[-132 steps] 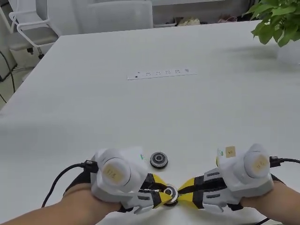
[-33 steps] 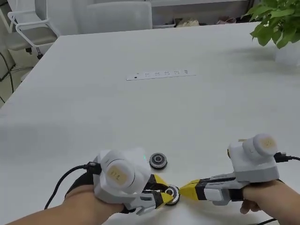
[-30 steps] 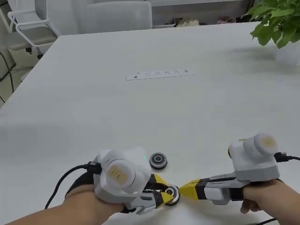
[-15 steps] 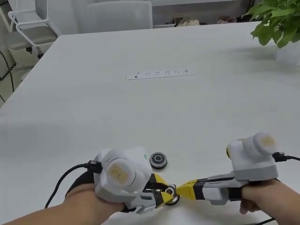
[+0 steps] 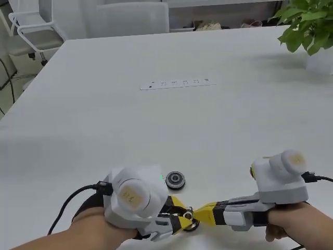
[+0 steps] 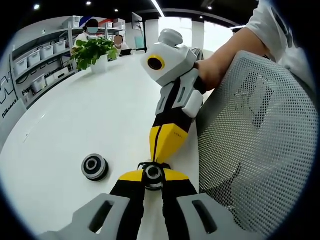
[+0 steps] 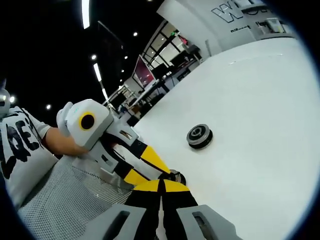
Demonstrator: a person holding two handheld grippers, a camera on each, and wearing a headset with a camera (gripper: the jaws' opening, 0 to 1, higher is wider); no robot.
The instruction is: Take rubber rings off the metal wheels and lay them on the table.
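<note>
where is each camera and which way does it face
Head view: on the headset, facing down at the table; forearms show.
Left gripper view: on the left hand-held gripper, facing the right hand-held gripper; own jaws grip a wheel.
Right gripper view: faces back toward the person's shirt; own jaws shut.
Gripper views share the loose wheel.

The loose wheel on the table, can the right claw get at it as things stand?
Probably not yet. The right claw seems shut on the rubber ring of the wheel in the left claw. Bare table lies between it and the loose wheel, so the way looks free once it lets go.
</note>
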